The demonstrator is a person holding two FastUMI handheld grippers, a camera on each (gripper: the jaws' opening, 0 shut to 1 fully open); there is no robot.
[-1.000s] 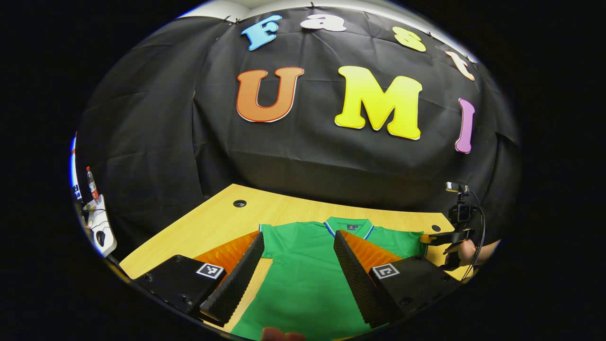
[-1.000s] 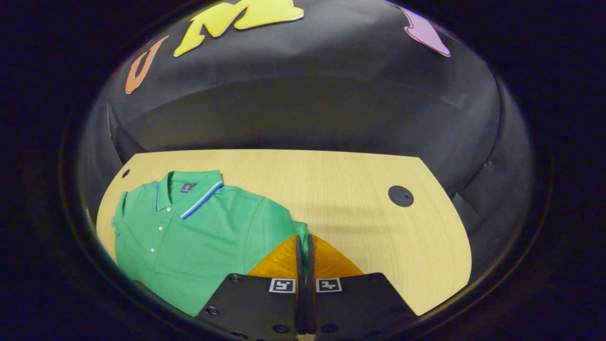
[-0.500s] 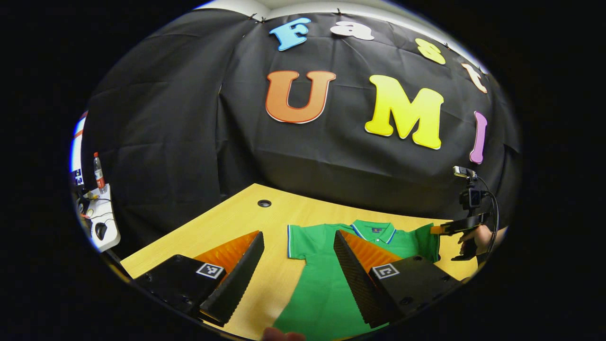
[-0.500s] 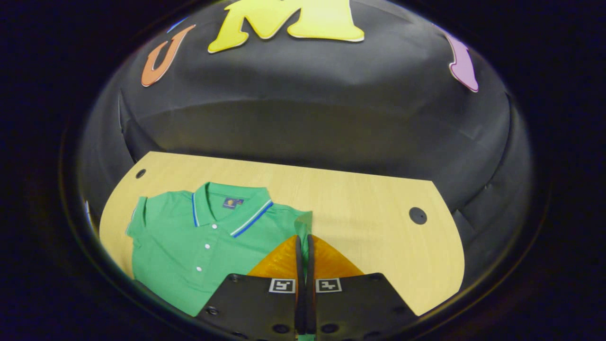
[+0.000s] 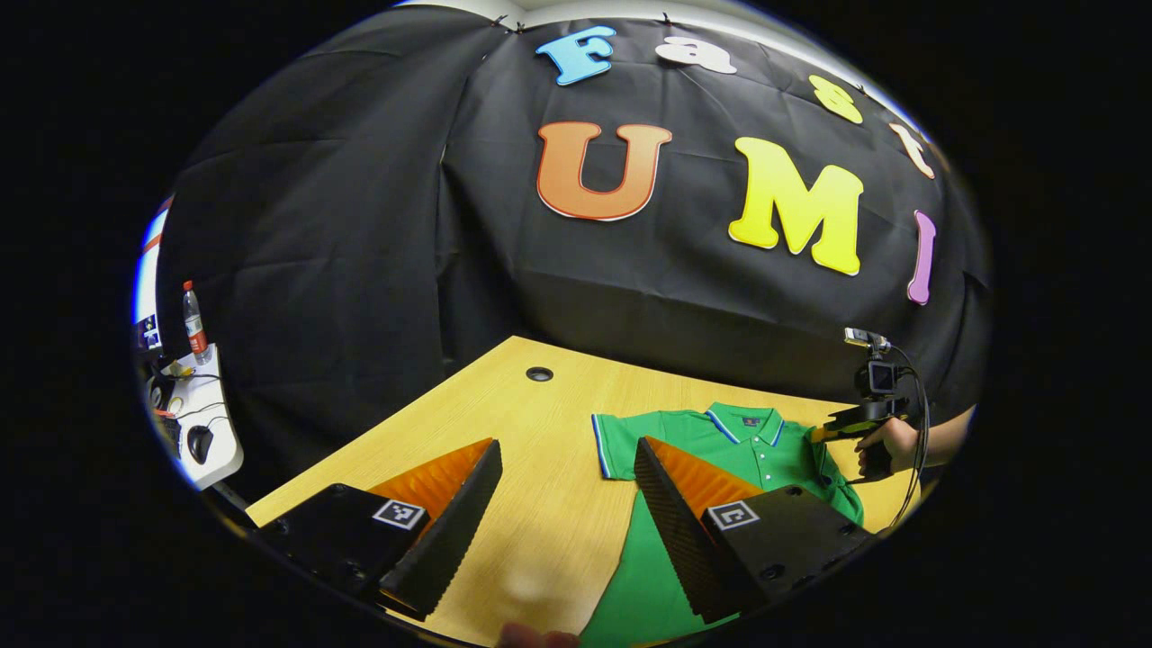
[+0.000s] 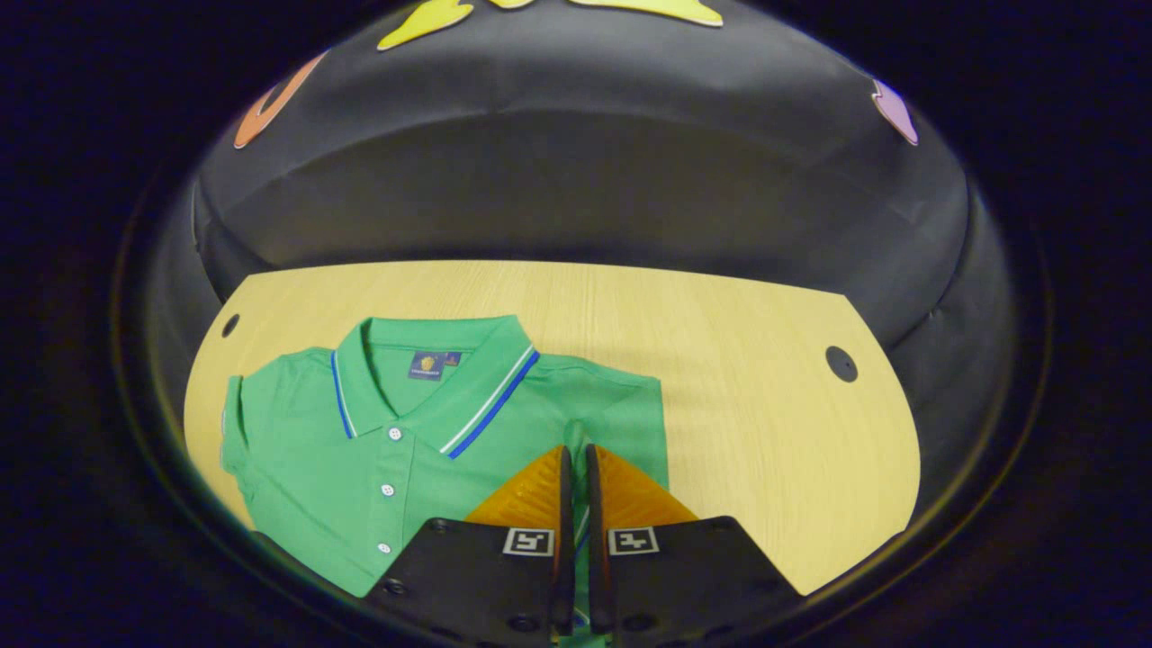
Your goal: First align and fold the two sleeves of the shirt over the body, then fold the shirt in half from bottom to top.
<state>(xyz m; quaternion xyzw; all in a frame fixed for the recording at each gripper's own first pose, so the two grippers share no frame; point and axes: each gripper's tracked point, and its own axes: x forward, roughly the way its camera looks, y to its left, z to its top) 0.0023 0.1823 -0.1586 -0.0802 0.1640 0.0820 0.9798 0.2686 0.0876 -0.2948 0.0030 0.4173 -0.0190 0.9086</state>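
At the far left of the left gripper view, a white side table (image 5: 209, 441) carries a bottle (image 5: 193, 322), a computer mouse (image 5: 200, 441) and some cables, beside the black cloth wall. The pale wooden worktop (image 5: 504, 423) runs across the lower part of that view, with a round cable hole (image 5: 539, 373) near its back edge. The left gripper (image 5: 562, 499) hangs over bare wood with its fingers spread wide and nothing between them. Just to their right lies the green polo shirt (image 5: 720, 441), flat on the worktop, collar toward the wall, its one short sleeve (image 5: 616, 445) spread out sideways. Farther right, a hand (image 5: 877, 445) holds the right gripper (image 5: 841, 427) at the shirt's other shoulder. In the right gripper view the shirt (image 6: 387, 432) fills the left half of the worktop (image 6: 765, 432), buttons and striped collar (image 6: 432, 378) showing, and the right gripper (image 6: 574, 486) has its fingers pressed together on a fold of green fabric, the near sleeve, brought over the body of the shirt. A dark cable hole (image 6: 841, 363) sits near the worktop's right edge.
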